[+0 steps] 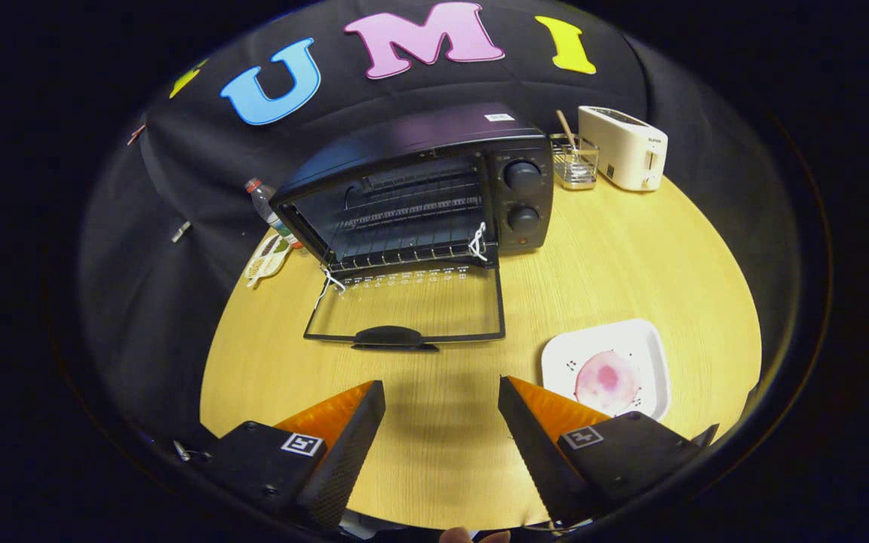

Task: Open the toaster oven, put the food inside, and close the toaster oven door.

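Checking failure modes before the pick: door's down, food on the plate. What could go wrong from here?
1. The hand-held gripper is open and empty; the flat pink food on the white plate may slip or push the plate.
2. The open door lies flat ahead of the toaster oven; a low approach could snag its handle.

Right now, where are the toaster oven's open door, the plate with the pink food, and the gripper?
toaster oven door (404,305): gripper view, its glass pane.
plate (649,343): gripper view, bare rim.
pink food (606,381): gripper view, its middle.
gripper (442,403): gripper view, open, between fingertips.

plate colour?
White plate, pink food on it; gripper view, beside the open hand-held gripper.
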`<state>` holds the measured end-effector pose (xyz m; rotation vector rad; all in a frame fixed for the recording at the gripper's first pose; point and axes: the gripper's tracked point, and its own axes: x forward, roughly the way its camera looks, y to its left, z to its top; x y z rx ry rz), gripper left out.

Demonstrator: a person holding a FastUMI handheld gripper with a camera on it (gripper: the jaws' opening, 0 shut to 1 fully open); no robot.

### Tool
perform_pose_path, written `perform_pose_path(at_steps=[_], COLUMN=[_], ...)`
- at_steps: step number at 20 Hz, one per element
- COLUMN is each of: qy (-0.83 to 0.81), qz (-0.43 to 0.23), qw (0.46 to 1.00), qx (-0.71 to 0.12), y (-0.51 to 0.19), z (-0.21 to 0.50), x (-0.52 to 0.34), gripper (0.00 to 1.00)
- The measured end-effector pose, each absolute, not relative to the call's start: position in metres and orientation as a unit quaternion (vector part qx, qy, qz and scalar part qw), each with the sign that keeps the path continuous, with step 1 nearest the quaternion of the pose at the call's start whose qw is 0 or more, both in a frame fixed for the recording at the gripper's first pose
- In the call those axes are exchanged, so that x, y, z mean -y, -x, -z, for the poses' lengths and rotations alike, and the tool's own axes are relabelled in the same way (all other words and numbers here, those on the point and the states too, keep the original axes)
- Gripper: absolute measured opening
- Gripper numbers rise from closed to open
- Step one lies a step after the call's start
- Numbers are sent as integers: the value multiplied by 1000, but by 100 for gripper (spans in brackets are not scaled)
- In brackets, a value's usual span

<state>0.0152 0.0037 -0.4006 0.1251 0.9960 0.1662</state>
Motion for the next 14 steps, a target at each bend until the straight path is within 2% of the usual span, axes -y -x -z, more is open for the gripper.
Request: perform_pose_path(at_steps=[8, 14], qy=[6, -6], qz=[-72, -35], qw=[839, 789], qx=[-539, -613], y=[-33, -39], z=[386, 433], x=[127, 203], gripper=[99, 99])
